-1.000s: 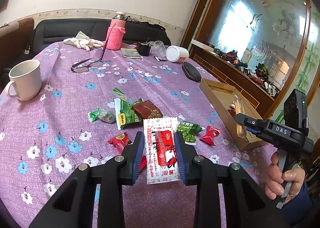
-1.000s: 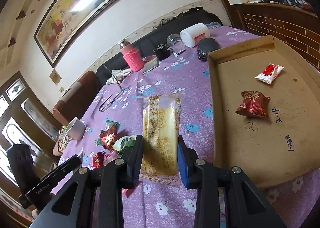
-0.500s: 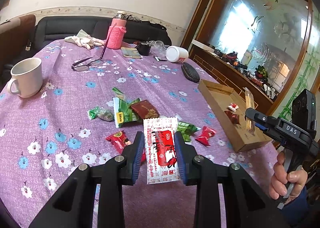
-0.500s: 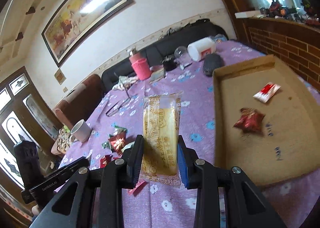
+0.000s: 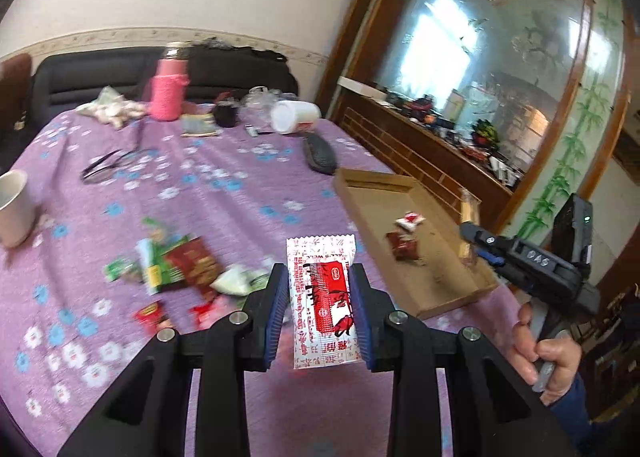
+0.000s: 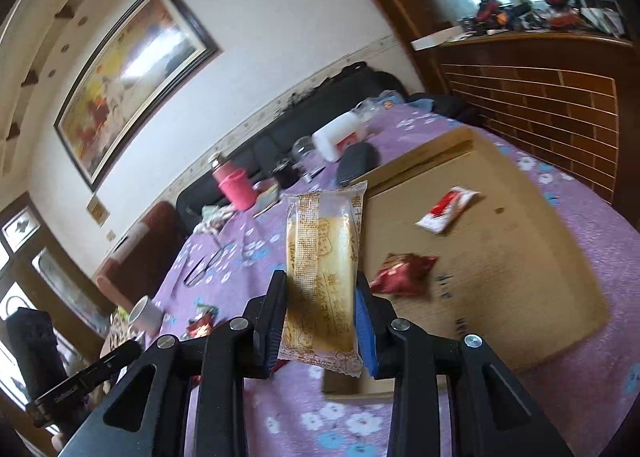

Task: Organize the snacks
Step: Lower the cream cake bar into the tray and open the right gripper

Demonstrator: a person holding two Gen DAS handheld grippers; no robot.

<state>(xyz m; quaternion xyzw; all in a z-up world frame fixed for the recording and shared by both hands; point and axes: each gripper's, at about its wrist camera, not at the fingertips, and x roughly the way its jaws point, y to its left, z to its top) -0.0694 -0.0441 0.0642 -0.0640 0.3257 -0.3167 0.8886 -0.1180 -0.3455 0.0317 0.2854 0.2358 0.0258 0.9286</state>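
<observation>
Right now both snacks are held up off the table, each pinched between narrow-set jaws. The left gripper (image 5: 318, 309) clamps a red-and-white packet (image 5: 322, 297) upright by its sides, over the purple flowered tablecloth (image 5: 224, 193) and just short of the cardboard tray (image 5: 448, 289). The right gripper (image 6: 320, 321) clamps a clear-wrapped yellow wafer bar (image 6: 322, 273) the same way, over the near corner of the cardboard tray (image 6: 532, 277). Inside the tray lie a small white-and-red sachet (image 6: 446, 209) and a dark red crinkled packet (image 6: 402, 273), apart from each other. Away from the tray, on the cloth, sits a loose cluster of green and red snack packets (image 5: 180, 269), blurred. Beyond the tray's far end lie a dark oval case (image 5: 320, 153) and a tipped white jar (image 5: 294, 117).
</observation>
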